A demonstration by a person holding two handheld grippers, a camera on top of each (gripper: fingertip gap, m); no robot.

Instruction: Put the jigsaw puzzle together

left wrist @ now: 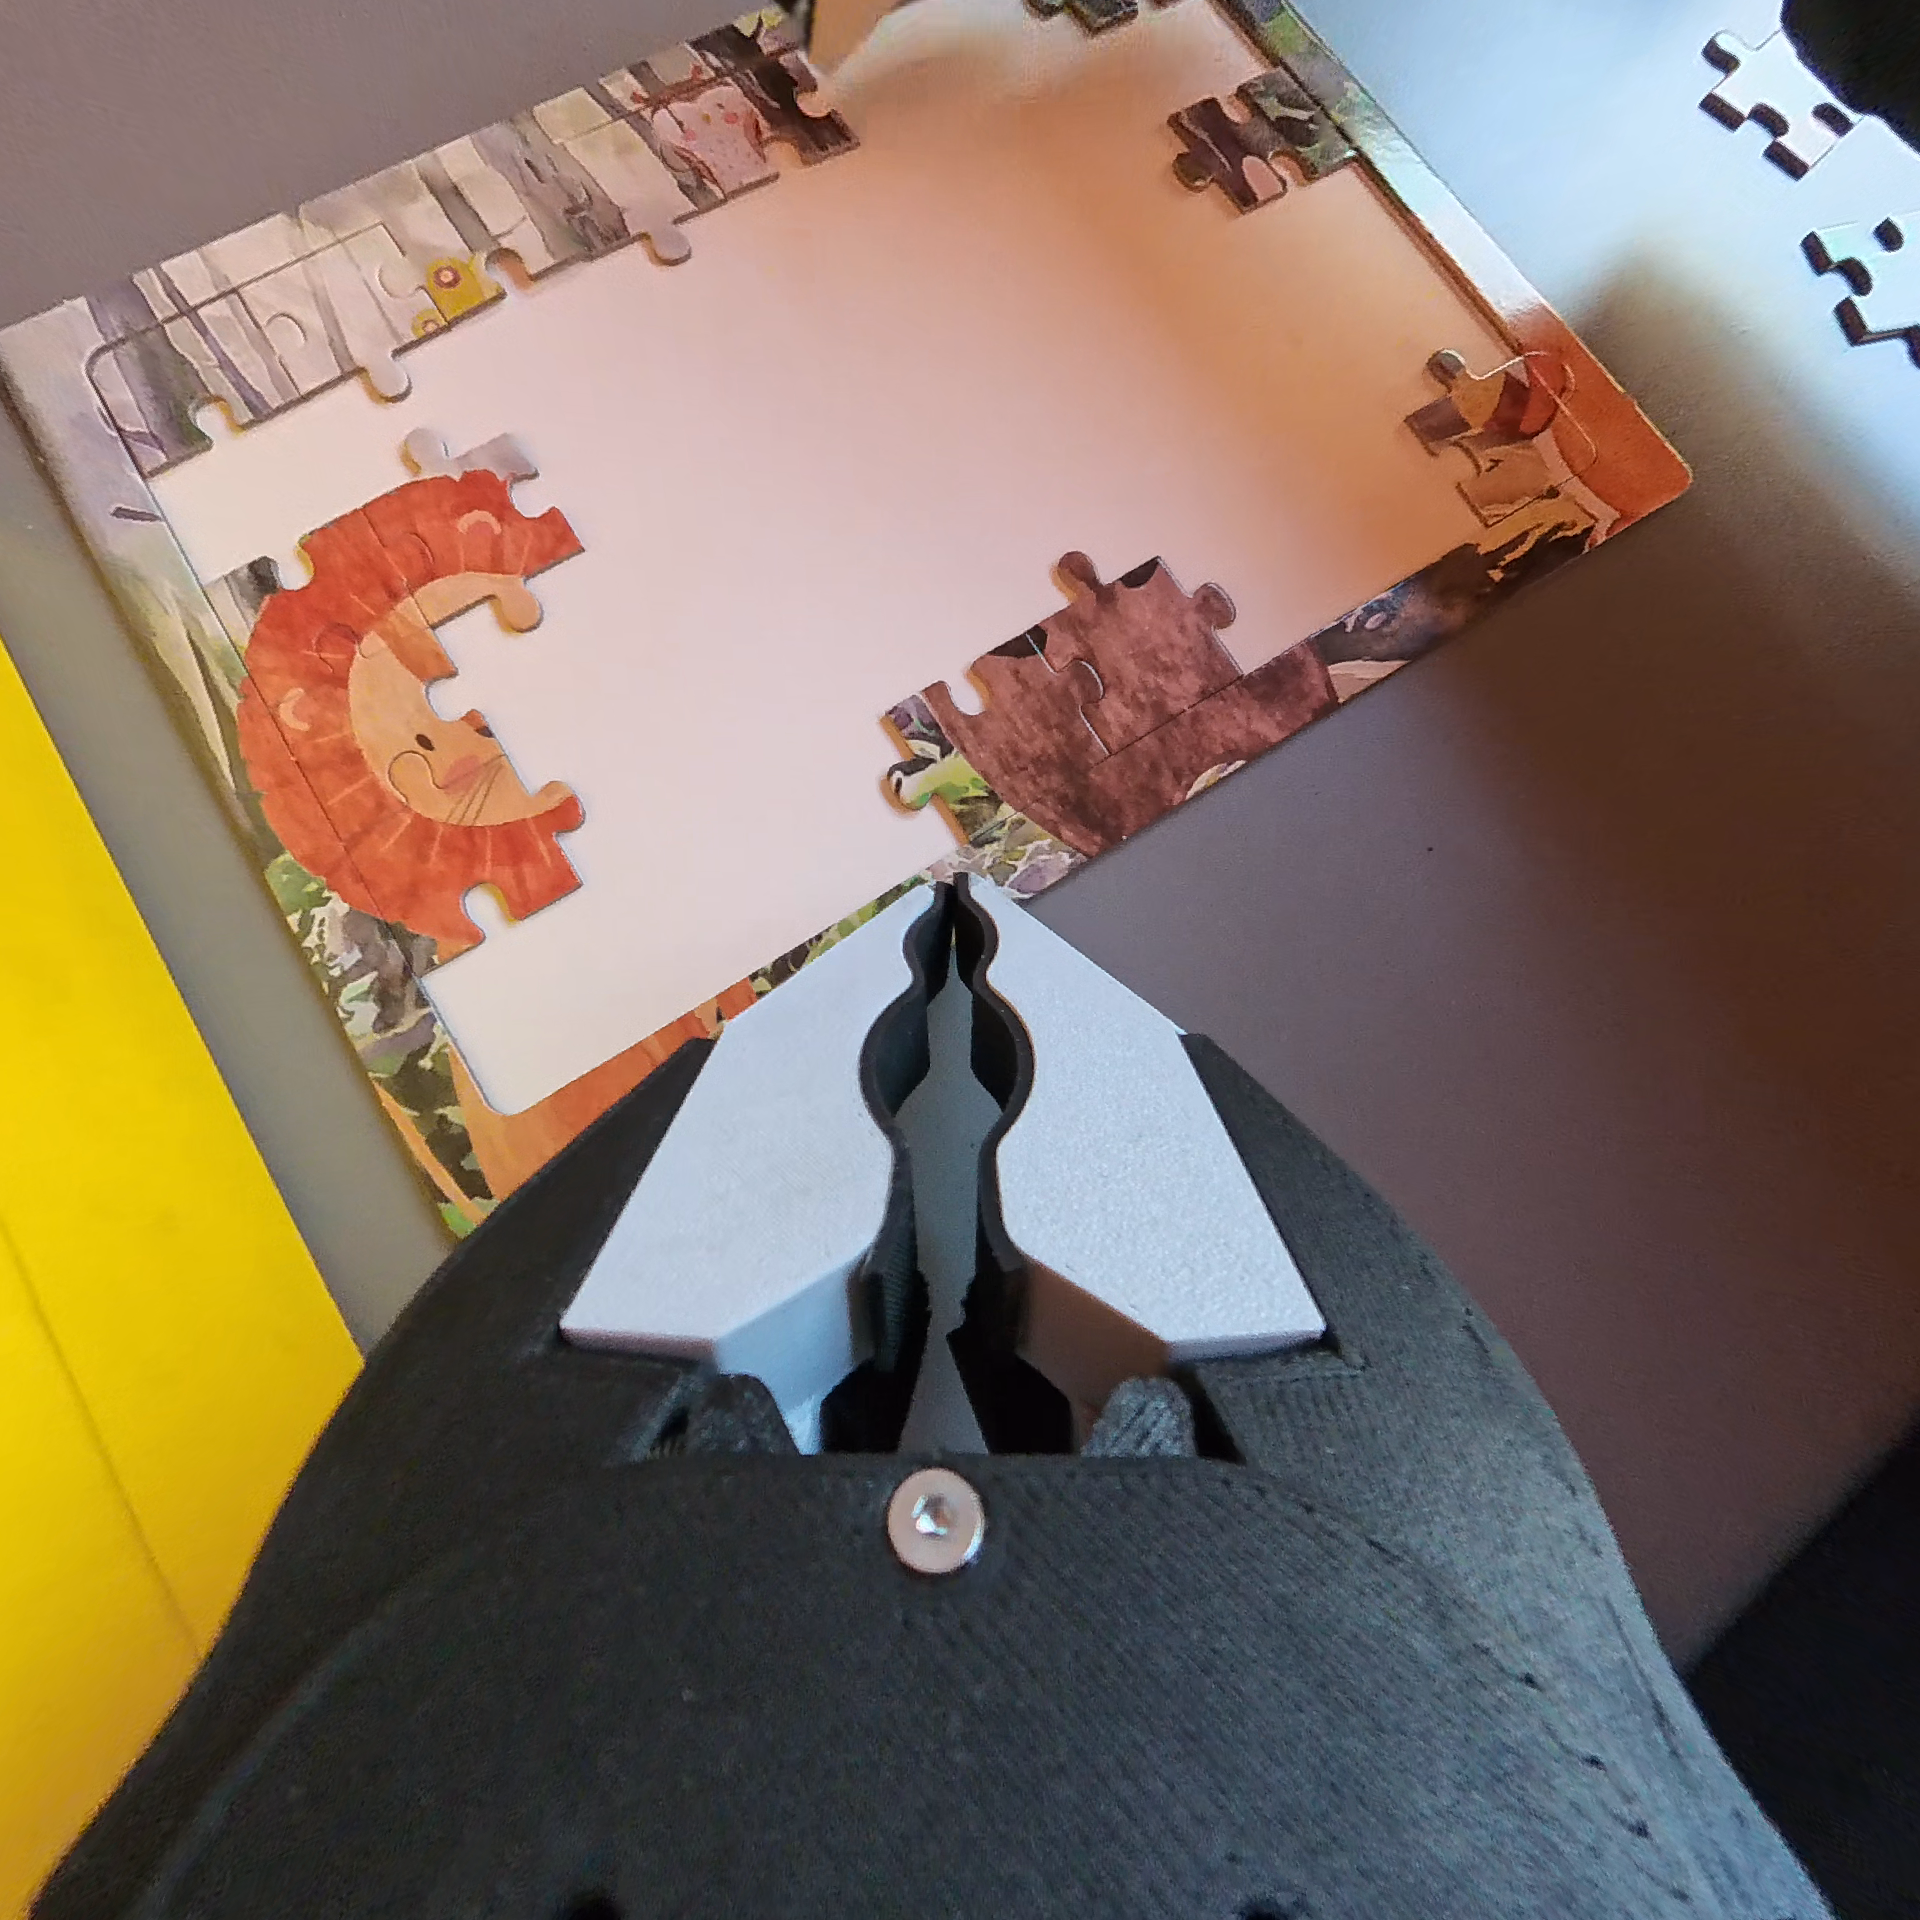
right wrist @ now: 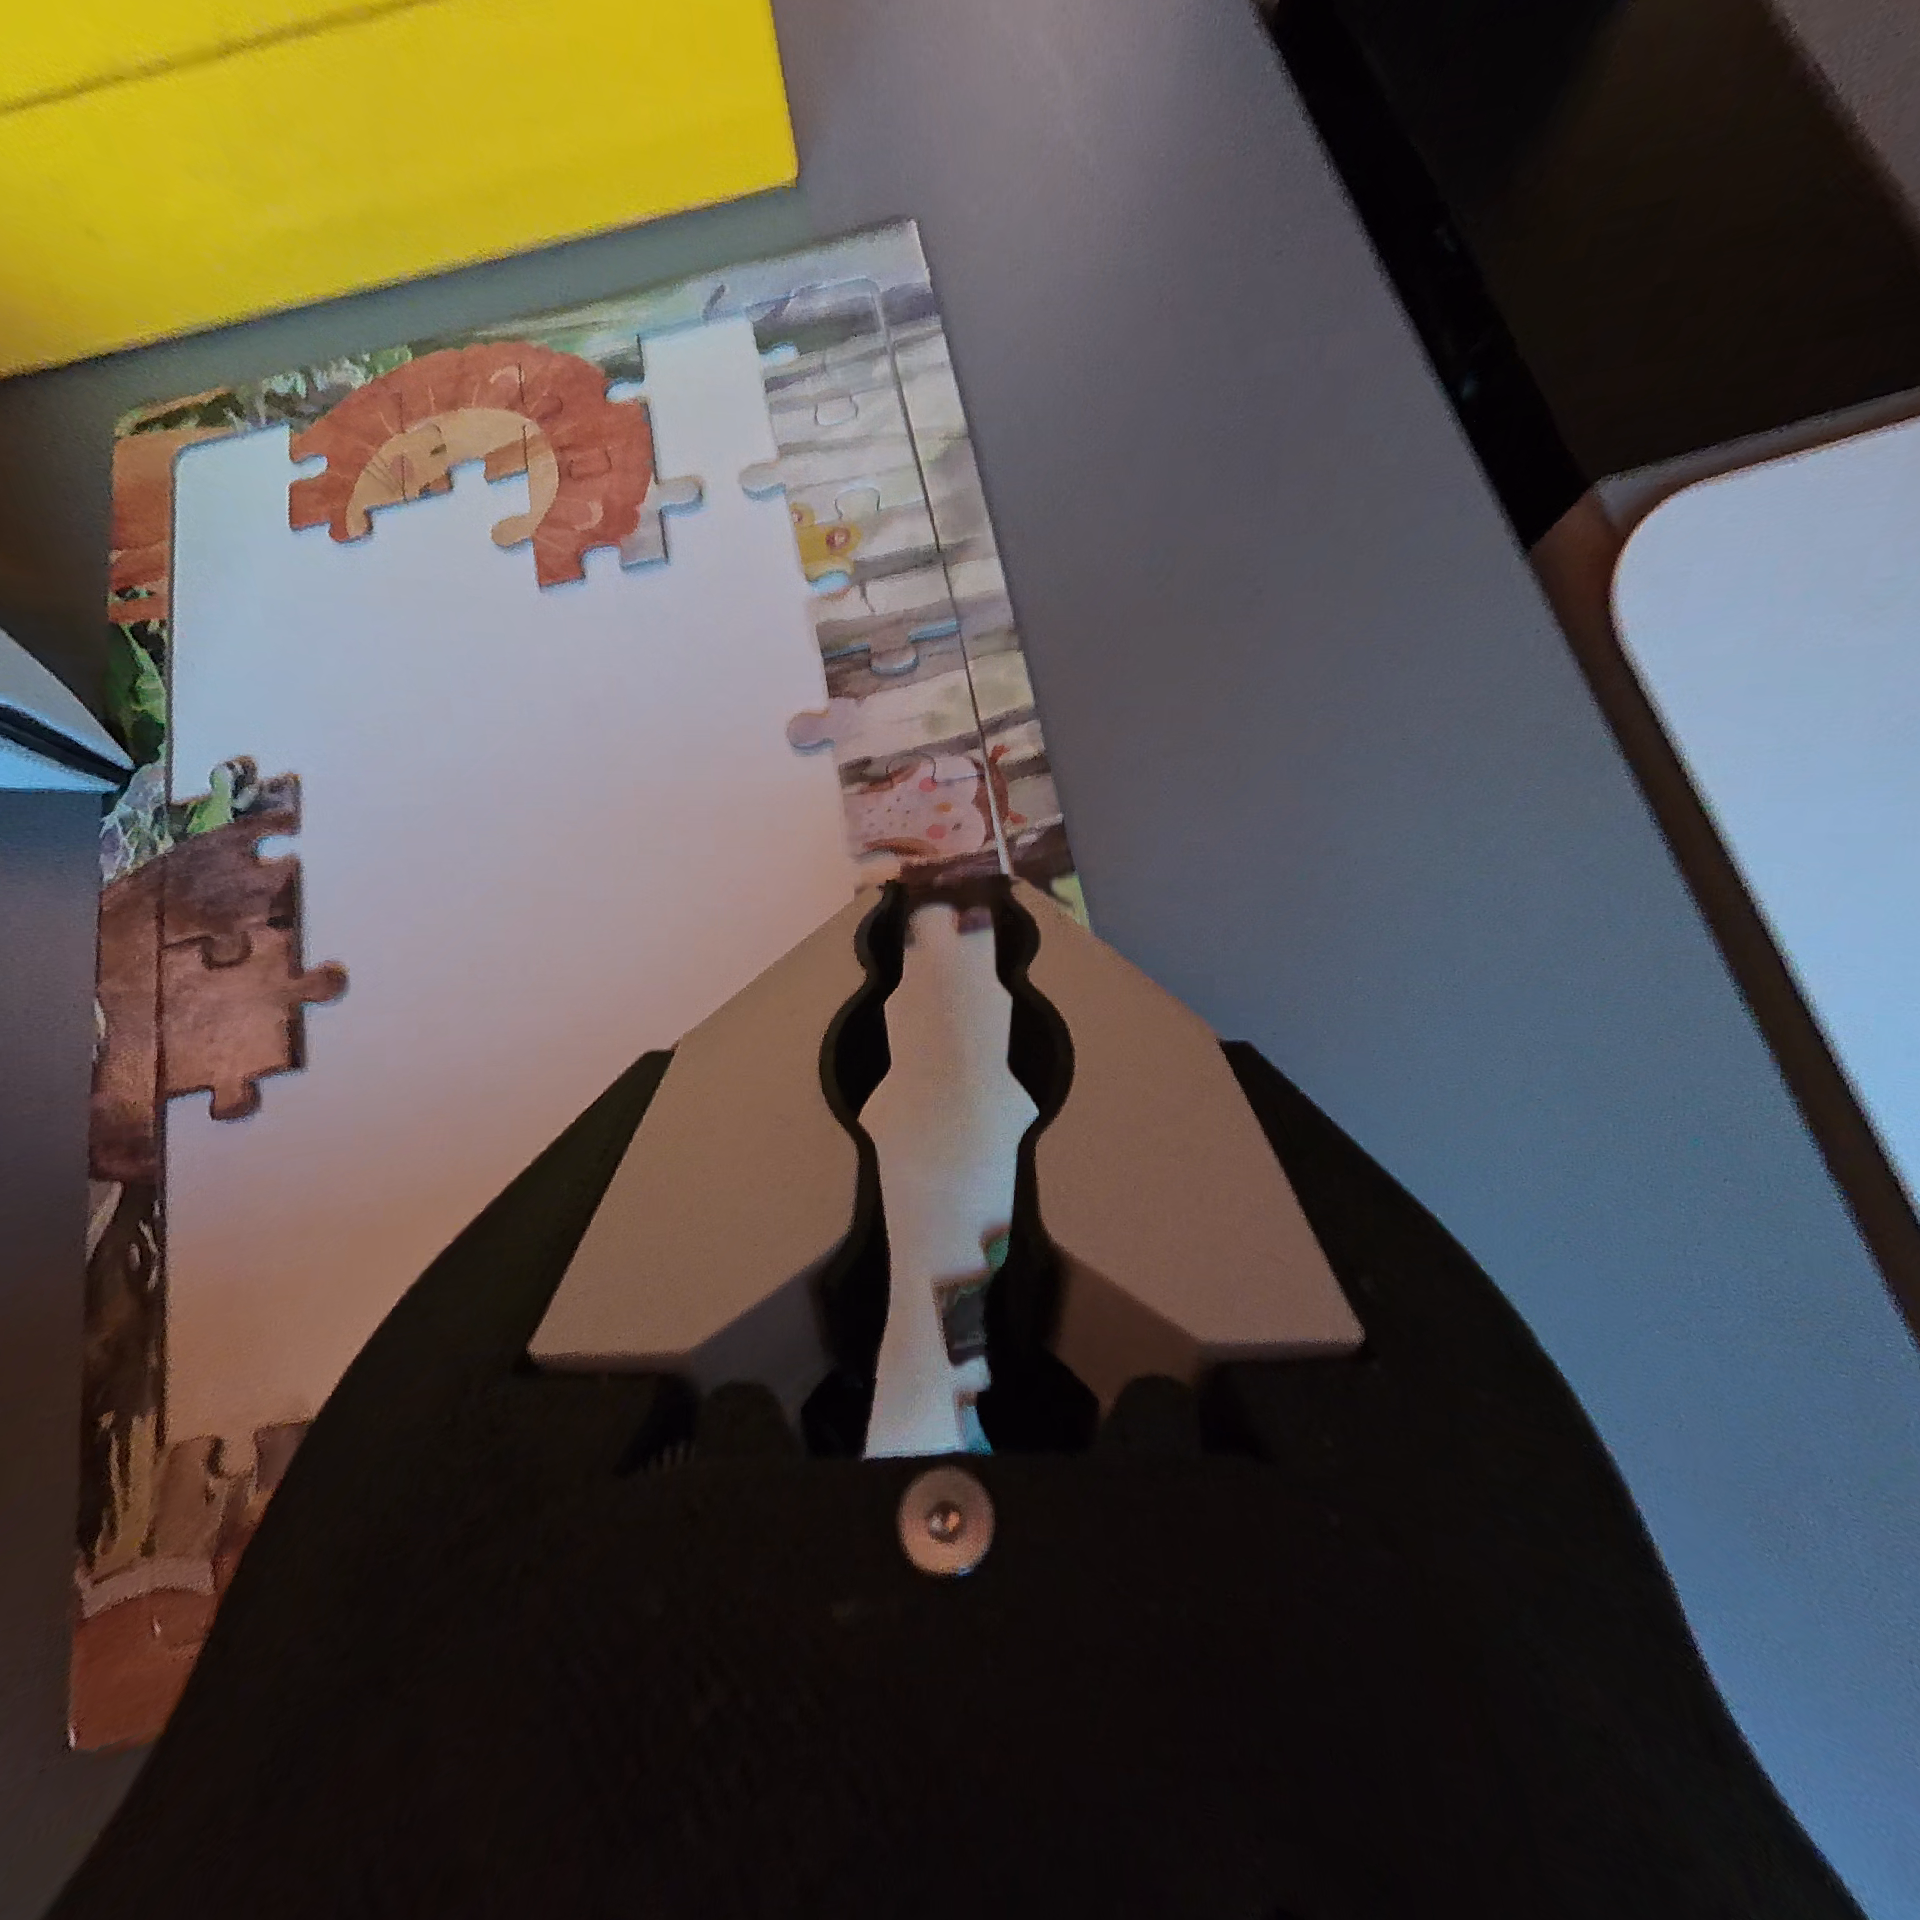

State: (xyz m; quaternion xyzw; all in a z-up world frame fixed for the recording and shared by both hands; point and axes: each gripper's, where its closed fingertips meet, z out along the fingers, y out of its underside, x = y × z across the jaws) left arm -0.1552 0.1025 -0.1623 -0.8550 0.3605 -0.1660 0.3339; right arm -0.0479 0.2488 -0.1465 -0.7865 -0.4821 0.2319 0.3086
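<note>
Left gripper [left wrist: 958, 891], black body w/ grey fingers, is hovering over the near edge of the rectangular cardboard puzzle tray [left wrist: 1621, 473]; tips pinched together, nothing between them.

Right gripper [right wrist: 945, 888] is sitting over the tray's far side by the grey-striped edge pieces [right wrist: 904, 582]; fingers set narrow w/ a slim gap. Whether a piece is held at the tips: cannot tell, though printed cardboard is showing through the gap.

Tray is lying flat on the grey tabletop [right wrist: 1299, 727], white centre mostly unfilled; orange lion cluster [left wrist: 405, 707] and brown cluster [left wrist: 1101, 707] already seated.

Loose pieces [left wrist: 1782, 109], pale backs up, are lying beyond the tray's far right corner in left wrist view. Judgement: they look nearer the right side, so right arm probably suits the next pick. Tray's long axis is running across the left gripper's line.
</note>
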